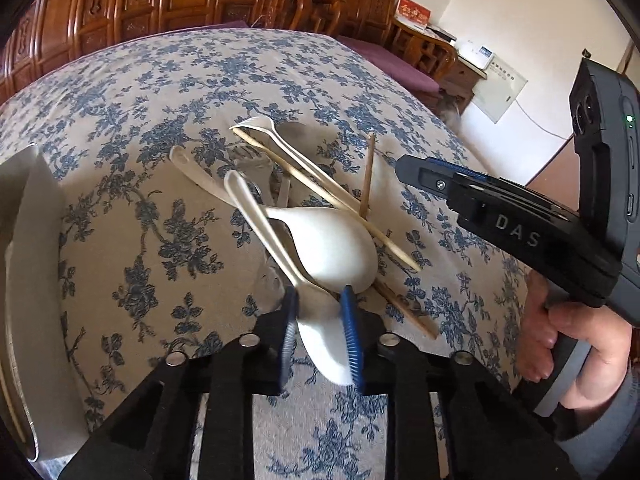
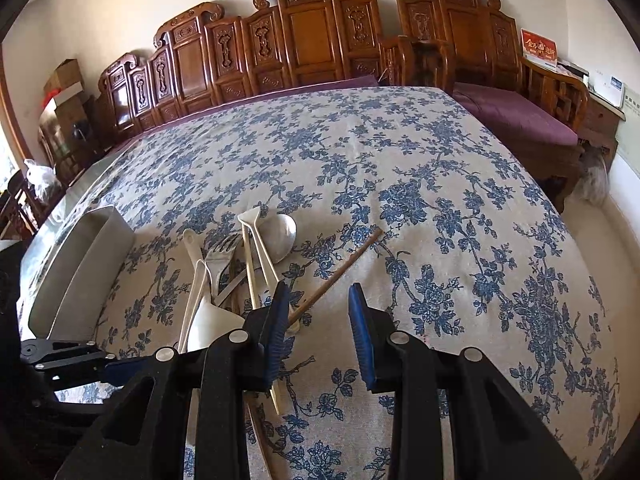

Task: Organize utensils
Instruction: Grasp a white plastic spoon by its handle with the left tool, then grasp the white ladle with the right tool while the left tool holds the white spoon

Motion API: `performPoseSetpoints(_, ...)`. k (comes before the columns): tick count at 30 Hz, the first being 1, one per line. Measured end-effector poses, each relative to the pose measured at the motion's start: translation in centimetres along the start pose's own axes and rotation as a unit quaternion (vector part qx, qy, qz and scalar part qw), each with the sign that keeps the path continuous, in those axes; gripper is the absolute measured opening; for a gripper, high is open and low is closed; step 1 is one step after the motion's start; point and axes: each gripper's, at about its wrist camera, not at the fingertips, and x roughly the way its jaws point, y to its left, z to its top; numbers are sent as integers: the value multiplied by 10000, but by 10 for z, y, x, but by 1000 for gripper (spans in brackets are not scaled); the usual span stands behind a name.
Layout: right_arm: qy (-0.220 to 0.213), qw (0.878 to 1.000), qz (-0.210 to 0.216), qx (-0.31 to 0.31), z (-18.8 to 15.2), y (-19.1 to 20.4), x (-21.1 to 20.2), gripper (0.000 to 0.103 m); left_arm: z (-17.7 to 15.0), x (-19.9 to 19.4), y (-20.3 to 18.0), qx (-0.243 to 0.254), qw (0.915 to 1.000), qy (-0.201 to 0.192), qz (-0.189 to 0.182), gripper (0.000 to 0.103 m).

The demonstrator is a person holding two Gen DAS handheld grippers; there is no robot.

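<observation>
"DAS" on right tongs (image 1: 404,168)

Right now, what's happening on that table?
A person is sorting a pile of utensils on the blue floral tablecloth. The left gripper has closed on the bowl of a white plastic spoon at the near edge of the pile, which also holds another white spoon, wooden chopsticks and a metal fork. The right gripper hovers open and empty beside the pile. A white rectangular tray sits to the left.
</observation>
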Motion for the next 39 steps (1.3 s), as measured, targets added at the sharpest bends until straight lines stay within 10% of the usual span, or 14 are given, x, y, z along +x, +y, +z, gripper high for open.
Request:
performPoseSetpoints(5, 38, 10000, -1, -50, -1, 3, 2, 33, -3, -13, 1, 12, 10000, -20, -19, 3)
performPoseSetpoints(28, 230, 9941, 442, -967, -16, 72, 10, 33, 8, -75, 40, -125, 9976, -557, 383, 2)
performPoseSetpoints(39, 445, 9884, 20, -1449, -34, 94, 20, 53, 7, -81, 42, -84, 9970, -639, 437, 2)
